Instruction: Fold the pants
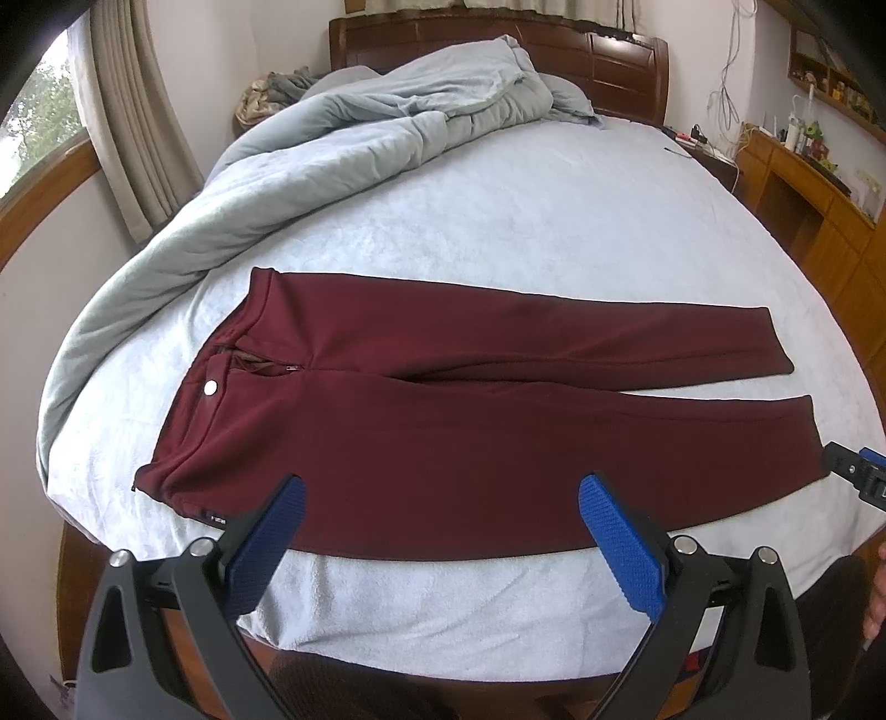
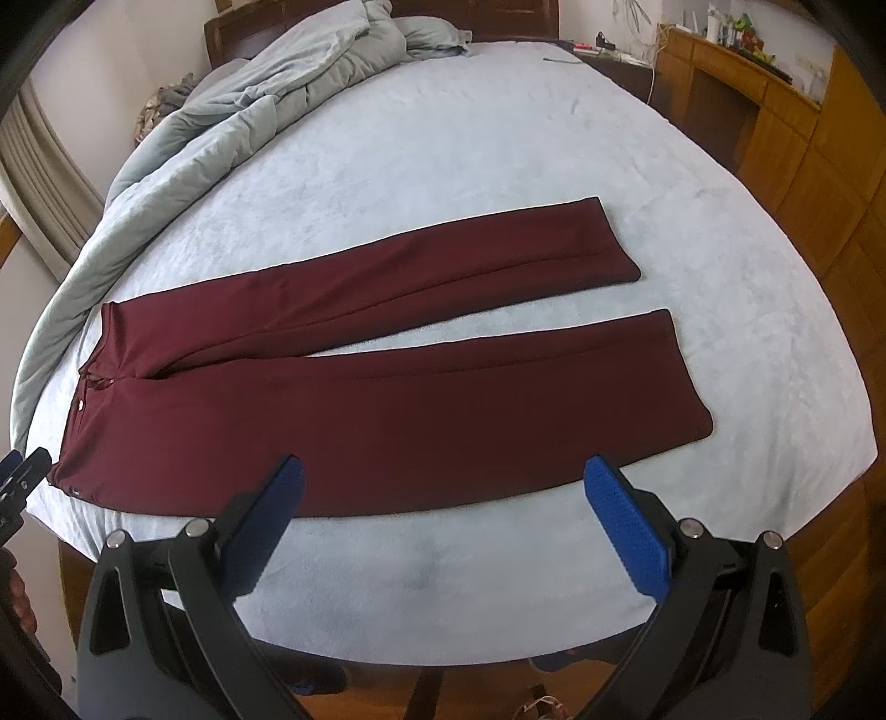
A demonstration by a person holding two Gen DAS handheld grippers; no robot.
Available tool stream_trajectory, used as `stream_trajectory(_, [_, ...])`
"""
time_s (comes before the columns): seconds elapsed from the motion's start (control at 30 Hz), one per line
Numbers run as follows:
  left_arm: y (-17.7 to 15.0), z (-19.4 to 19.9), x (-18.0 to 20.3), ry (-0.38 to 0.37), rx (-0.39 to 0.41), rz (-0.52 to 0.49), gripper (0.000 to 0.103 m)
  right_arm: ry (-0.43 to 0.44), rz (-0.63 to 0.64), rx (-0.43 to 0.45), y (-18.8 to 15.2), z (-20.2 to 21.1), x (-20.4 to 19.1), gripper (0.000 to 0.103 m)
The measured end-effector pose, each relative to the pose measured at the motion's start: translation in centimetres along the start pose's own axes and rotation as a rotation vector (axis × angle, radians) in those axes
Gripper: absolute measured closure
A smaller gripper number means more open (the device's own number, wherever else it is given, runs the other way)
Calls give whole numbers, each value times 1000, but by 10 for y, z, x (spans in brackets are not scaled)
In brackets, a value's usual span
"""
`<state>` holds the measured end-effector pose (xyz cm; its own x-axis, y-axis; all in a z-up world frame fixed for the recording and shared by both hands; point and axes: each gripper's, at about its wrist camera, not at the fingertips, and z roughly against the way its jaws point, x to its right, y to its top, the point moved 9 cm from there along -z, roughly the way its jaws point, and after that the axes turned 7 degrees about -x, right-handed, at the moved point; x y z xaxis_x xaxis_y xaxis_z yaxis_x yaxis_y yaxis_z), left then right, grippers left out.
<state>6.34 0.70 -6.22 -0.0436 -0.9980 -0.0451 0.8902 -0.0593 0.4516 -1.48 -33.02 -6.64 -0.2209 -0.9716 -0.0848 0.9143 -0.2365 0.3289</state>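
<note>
Dark red pants [image 1: 443,421] lie flat and unfolded on the pale blue bed [image 1: 526,221], waistband to the left, both legs pointing right with a narrow gap between them. The fly is open and a silver button [image 1: 210,388] shows. My left gripper [image 1: 443,493] is open and empty, above the near edge of the pants by the hip. My right gripper [image 2: 443,476] is open and empty, above the near edge of the nearer leg [image 2: 443,410]. The right gripper also shows at the right edge of the left wrist view [image 1: 864,479].
A rumpled grey-blue duvet [image 1: 343,138] is heaped along the bed's left and far side. A dark wooden headboard [image 1: 498,44] stands behind. A wooden desk [image 1: 814,188] with clutter stands right. A curtained window [image 1: 83,122] is on the left.
</note>
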Motion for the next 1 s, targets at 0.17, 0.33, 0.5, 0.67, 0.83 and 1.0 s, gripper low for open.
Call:
stream_trajectory(0.17, [0, -1, 1, 6, 0, -7, 4, 4, -1, -5, 0, -2, 3, 3])
stream_trajectory(0.33, [0, -1, 2, 9, -1, -6, 4, 6, -9, -6, -1, -2, 4, 2])
stream_trajectory(0.5, [0, -2, 3, 8, -1, -9, 4, 5, -11, -4, -1, -2, 3, 2])
stream_trajectory(0.67, [0, -2, 3, 7, -1, -8, 4, 4, -10, -4, -1, -2, 4, 2])
stream_trajectory(0.83, [-1, -3, 4, 6, -5, -7, 4, 6, -11, -6, -1, -2, 3, 2])
stream_trajectory(1.0, [-1, -6, 2, 6, -9, -8, 4, 6, -13, -8, -1, -2, 3, 2])
